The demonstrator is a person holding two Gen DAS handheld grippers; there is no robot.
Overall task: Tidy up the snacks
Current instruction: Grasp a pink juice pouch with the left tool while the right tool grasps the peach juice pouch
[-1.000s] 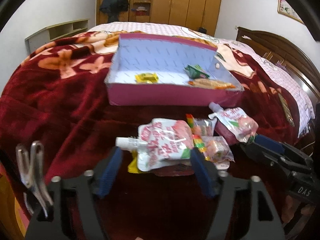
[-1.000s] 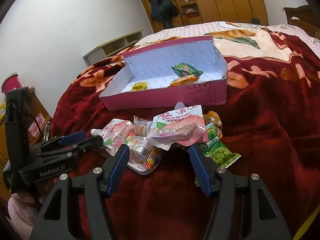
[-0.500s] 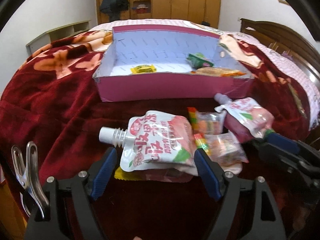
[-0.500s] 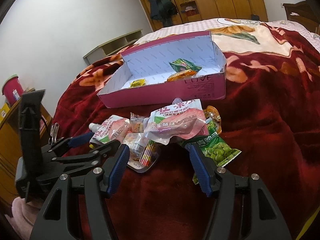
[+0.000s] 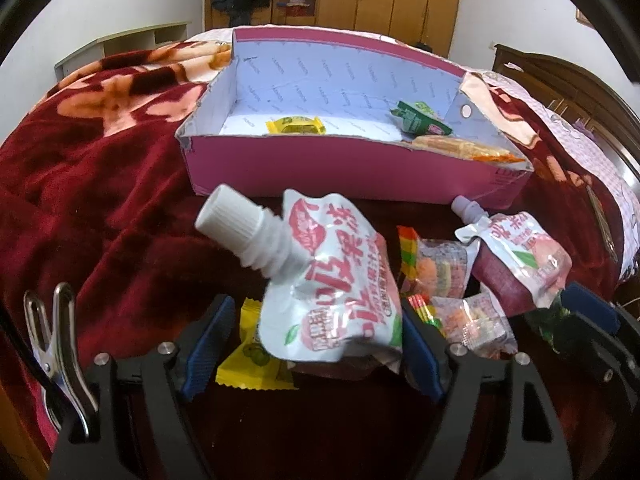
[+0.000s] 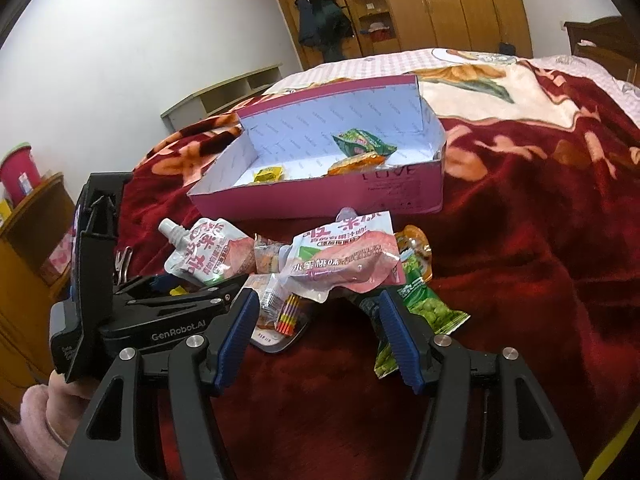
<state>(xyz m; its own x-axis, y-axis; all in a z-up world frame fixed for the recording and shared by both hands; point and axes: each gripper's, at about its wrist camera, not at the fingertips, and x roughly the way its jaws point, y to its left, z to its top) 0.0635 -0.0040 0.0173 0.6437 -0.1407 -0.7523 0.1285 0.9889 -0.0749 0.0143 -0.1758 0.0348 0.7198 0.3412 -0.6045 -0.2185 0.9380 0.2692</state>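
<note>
A pile of snacks lies on the red blanket in front of a pink box point(image 5: 340, 172) point(image 6: 316, 202). My left gripper point(image 5: 316, 344) is open, its fingers either side of a peach drink pouch point(image 5: 336, 284) with a white cap, which also shows in the right wrist view point(image 6: 212, 252). My right gripper point(image 6: 316, 332) is open around a second peach pouch point(image 6: 344, 260), seen from the left wrist point(image 5: 520, 256). Clear candy packs point(image 5: 440, 268), a yellow candy point(image 5: 250, 356) and a green pea bag point(image 6: 424, 308) lie in the pile. The box holds a yellow candy point(image 5: 296, 125), a green packet point(image 5: 420, 120) and an orange packet point(image 5: 460, 146).
The bed's red flowered blanket point(image 6: 540, 240) spreads to the right. A wooden headboard point(image 5: 560, 84) stands at the far right, a wardrobe point(image 6: 440, 4) at the back. A wooden cabinet with a red tub point(image 6: 18, 172) stands left of the bed.
My left gripper has moved forward and down, so its fingers now flank the capped pouch. My right gripper has edged closer to the second pouch.
</note>
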